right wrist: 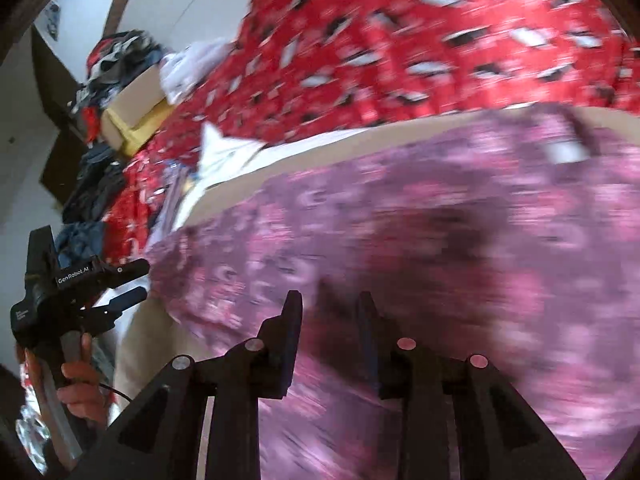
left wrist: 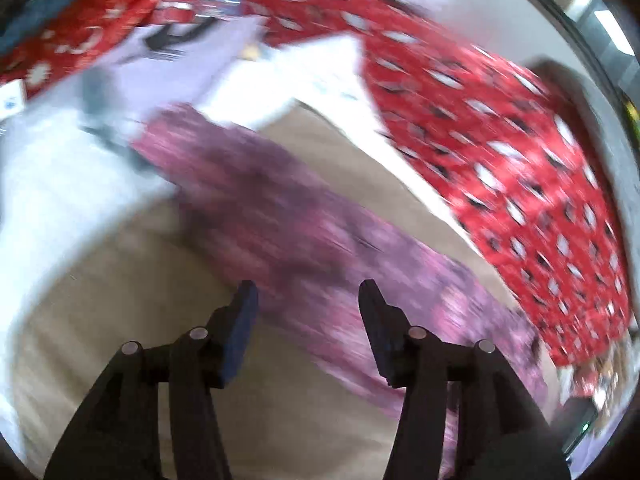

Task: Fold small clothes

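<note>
Your left gripper (left wrist: 308,300) stands about half open, with nothing between its pads. Your right gripper (right wrist: 330,312) is narrower, also empty. The pink garment (right wrist: 420,240) lies flat on the tan board (left wrist: 100,280), filling centre and right of the right view, just beyond both grippers. Both views are blurred. Risk: closing now may miss the edge or pinch two layers. The red cloth (left wrist: 500,140) along the upper frame may snag too.

Each camera sits on a gripper and looks forward and down along its two fingers. Both look from close up at the pink cloth (left wrist: 320,248) (right wrist: 420,220) and the red spotted cover (left wrist: 500,140) (right wrist: 400,40) behind it.
</note>
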{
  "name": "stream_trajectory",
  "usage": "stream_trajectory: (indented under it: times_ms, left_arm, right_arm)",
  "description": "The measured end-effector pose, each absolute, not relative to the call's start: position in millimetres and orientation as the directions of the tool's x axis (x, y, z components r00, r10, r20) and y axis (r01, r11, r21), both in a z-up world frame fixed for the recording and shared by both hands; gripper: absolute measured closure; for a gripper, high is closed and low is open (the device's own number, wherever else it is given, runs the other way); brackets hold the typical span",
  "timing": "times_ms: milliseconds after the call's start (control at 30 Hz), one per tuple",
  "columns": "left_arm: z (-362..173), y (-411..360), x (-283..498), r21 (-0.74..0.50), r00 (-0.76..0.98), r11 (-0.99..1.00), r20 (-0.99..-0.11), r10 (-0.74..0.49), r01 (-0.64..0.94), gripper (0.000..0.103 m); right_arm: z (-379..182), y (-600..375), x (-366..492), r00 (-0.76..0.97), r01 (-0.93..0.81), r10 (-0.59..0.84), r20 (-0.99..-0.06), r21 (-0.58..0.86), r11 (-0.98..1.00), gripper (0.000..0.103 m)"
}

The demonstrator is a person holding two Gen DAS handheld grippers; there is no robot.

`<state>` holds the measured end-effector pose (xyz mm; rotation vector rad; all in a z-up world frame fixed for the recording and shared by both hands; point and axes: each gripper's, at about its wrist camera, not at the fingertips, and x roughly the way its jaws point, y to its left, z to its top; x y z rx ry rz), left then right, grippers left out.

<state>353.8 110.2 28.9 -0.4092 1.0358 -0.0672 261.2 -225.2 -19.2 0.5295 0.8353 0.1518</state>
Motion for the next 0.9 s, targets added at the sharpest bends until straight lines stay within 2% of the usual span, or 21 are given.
stream_trajectory:
  times_ms: [100, 167, 200, 233, 367, 400, 433, 467, 500, 667, 900]
  left_arm:
    - [20, 162, 380, -0.386, 0.489, 0.893, -0.839, -0.237, -0.229, 0.052]
    - [10, 176, 392, -0.444, 0.472, 0.86, -0.832, -0.292, -0.25, 0.05]
    - [-1, 180, 402, -0.486, 0.451, 0.84, -0.823, -0.346, -0.242, 0.042]
    - [-8, 180, 408, -0.502, 0.429, 0.831, -0.823, -0.373, -0.24, 0.039]
    - [-38, 167, 428, -0.519, 0.352, 0.816, -0.836, -0.421, -0.256, 0.039]
    - [-39, 168, 428, -0.525, 0.37, 0.807, -0.83, -0.417, -0.271, 0.042]
    - [-36, 169, 426, -0.534, 0.407, 0.798, -0.818, -0.406, -0.279, 0.068]
    - [-31, 169, 425, -0.535, 0.437, 0.798, -0.81, -0.391, -0.277, 0.09]
    - [-26, 168, 423, -0.541, 0.458, 0.798, -0.799, -0.39, -0.266, 0.099]
    - [13, 145, 409, -0.507, 0.53, 0.833, -0.779, -0.334, -0.221, 0.099]
    - [69, 92, 380, -0.507, 0.572, 0.858, -0.729, -0.377, -0.08, 0.099]
  right_arm:
    - [-44, -199, 280, 0.634, 0.07, 0.311, -0.708, 0.454, 0.888, 0.07]
    - [-47, -186, 277, 0.687, 0.041, 0.246, -0.684, 0.374, 0.926, 0.07]
    - [-47, -185, 274, 0.691, 0.043, 0.236, -0.683, 0.365, 0.93, 0.07]
    - [-46, -185, 275, 0.688, 0.045, 0.235, -0.686, 0.363, 0.931, 0.07]
    - [-46, -189, 271, 0.692, 0.041, 0.254, -0.675, 0.388, 0.921, 0.07]
    - [-45, -190, 271, 0.693, 0.041, 0.254, -0.675, 0.389, 0.92, 0.07]
    - [-45, -194, 267, 0.693, 0.041, 0.255, -0.674, 0.39, 0.92, 0.07]
    - [-44, -192, 268, 0.694, 0.04, 0.257, -0.673, 0.393, 0.919, 0.07]
    - [-45, -194, 265, 0.694, 0.039, 0.261, -0.671, 0.398, 0.917, 0.07]
    - [-46, -194, 271, 0.69, 0.044, 0.281, -0.667, 0.426, 0.904, 0.07]
    - [-25, -212, 251, 0.689, 0.067, 0.259, -0.676, 0.417, 0.907, 0.071]
